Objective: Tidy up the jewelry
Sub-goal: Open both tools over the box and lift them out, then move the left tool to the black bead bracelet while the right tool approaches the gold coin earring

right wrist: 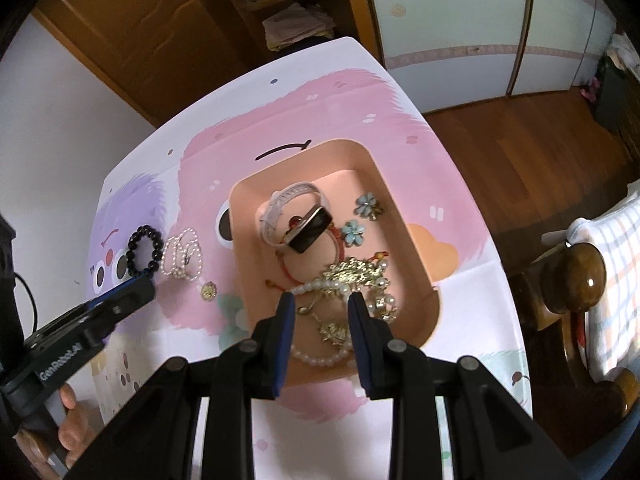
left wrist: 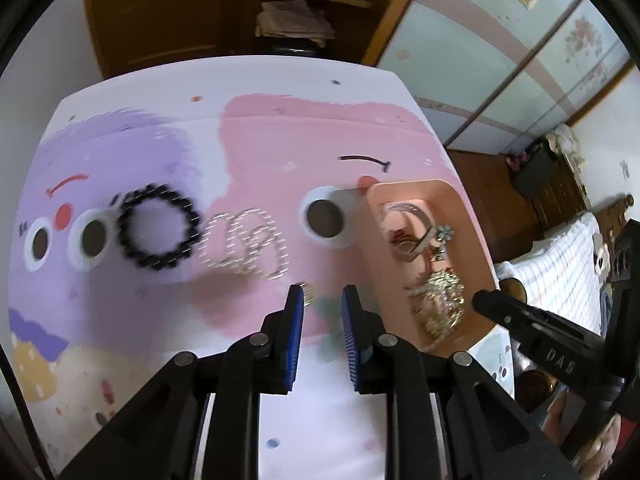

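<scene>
A peach tray (right wrist: pixel 404 216) on the table holds a white-strap watch (right wrist: pixel 298 220), two blue flower pieces (right wrist: pixel 354 232), a red cord bracelet, pearl strands (right wrist: pixel 320 356) and gold ornaments (right wrist: pixel 354 272). My right gripper (right wrist: pixel 320 300) hovers open over the tray's near end, empty. Left of the tray lie a black bead bracelet (left wrist: pixel 158 232), a pearl bracelet (left wrist: pixel 246 244) and a small gold pendant (right wrist: pixel 208 291). My left gripper (left wrist: pixel 322 294) is open and empty, just above the table near the pendant (left wrist: pixel 308 294). The tray also shows in the left wrist view (left wrist: pixel 460 208).
The table wears a pink, purple and white cartoon cloth (left wrist: pixel 260 140). A wooden chair (right wrist: pixel 576 276) and a bed with checked bedding (right wrist: pixel 616 264) stand to the right. A wooden door and shelf (right wrist: pixel 280 8) are behind the table.
</scene>
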Tool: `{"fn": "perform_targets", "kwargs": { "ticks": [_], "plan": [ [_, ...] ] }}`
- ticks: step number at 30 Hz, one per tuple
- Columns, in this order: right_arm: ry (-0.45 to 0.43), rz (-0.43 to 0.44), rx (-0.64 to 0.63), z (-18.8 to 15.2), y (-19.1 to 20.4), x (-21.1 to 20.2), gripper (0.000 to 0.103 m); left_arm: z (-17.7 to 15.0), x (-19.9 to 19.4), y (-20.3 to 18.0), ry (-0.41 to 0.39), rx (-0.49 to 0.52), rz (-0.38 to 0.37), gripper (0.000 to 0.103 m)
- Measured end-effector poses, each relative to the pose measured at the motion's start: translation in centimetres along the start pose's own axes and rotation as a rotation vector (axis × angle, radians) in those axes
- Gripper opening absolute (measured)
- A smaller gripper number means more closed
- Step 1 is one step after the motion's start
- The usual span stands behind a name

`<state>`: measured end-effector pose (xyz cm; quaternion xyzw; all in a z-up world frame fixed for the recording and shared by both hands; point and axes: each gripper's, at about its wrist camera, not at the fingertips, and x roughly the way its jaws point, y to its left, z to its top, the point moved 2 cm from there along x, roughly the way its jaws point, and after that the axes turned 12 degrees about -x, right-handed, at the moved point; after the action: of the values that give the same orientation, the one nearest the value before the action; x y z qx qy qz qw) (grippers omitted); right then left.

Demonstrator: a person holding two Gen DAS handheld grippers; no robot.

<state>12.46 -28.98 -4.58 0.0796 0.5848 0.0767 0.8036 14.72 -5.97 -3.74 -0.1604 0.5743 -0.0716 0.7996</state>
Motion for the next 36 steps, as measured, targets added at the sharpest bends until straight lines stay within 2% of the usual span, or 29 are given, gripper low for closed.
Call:
{"fn": "perform_targets", "kwargs": {
  "ticks": [9, 18, 25, 32, 33, 35, 36],
  "plan": [
    [-0.017, 0.021, -0.094, 0.3, 3.5, -1.2, 0.027, -0.4, -2.8, 5.6, -0.018, -0.083, 0.017, 0.018],
    [0.004, 0.051, -0.236, 1.5, 8.4, -0.8, 0.027, 1.6, -4.1, 9.8, -0.032, -0.135, 0.056, 0.022],
    [0.089, 0.124, -0.300, 2.9, 11.6, 1.9, 0.027, 5.2, -1.9, 12.9, 0.007, -0.189, 0.103, 0.023],
    [0.185, 0.159, -0.287, 3.9, 12.9, 5.8, 0.028, 7.7, 2.3, 14.2, 0.070, -0.198, 0.159, 0.027],
    [0.193, 0.160, -0.284, 4.0, 12.9, 6.2, 0.029, 7.8, 2.7, 14.3, 0.077, -0.195, 0.164, 0.028],
    [0.215, 0.151, -0.289, 4.1, 13.1, 7.2, 0.042, 8.1, 3.9, 14.5, 0.092, -0.198, 0.183, 0.035],
    [0.225, 0.141, -0.291, 4.1, 13.1, 7.7, 0.044, 8.3, 4.3, 14.8, 0.095, -0.203, 0.194, 0.037]
  ]
}}
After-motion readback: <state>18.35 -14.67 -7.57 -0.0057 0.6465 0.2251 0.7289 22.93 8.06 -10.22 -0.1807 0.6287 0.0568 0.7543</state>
